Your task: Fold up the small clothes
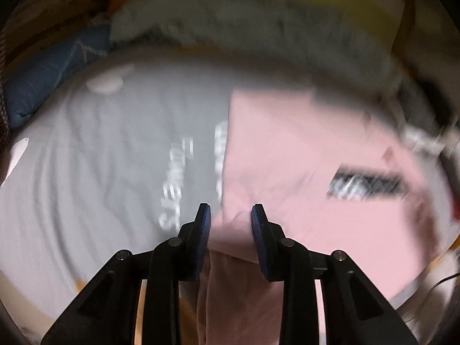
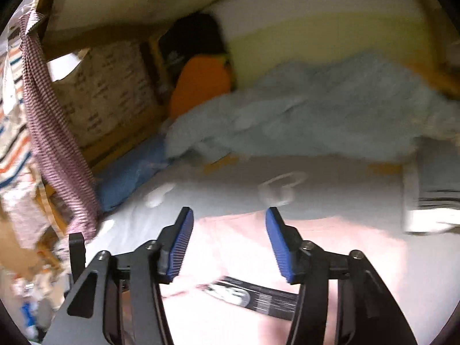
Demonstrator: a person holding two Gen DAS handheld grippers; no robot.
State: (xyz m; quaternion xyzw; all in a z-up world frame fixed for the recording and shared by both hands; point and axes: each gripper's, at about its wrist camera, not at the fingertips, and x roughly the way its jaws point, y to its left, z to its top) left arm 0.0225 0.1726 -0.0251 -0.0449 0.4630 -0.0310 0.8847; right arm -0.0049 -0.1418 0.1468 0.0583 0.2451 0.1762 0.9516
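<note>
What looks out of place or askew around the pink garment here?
The pink garment lies half over the grey printed shirt, hiding part of its lettering. Its near edge is bunched between the left gripper fingers. Motion blur hides finer detail.

We saw both fisheye views smeared by motion blur, worst toward 3 o'clock, with dark vignetted corners and bent edges; light was soft, dim and warm, only the black fingers (image 1: 184, 258) stayed sharp, and pale bedding (image 2: 359, 201) looked washed out
</note>
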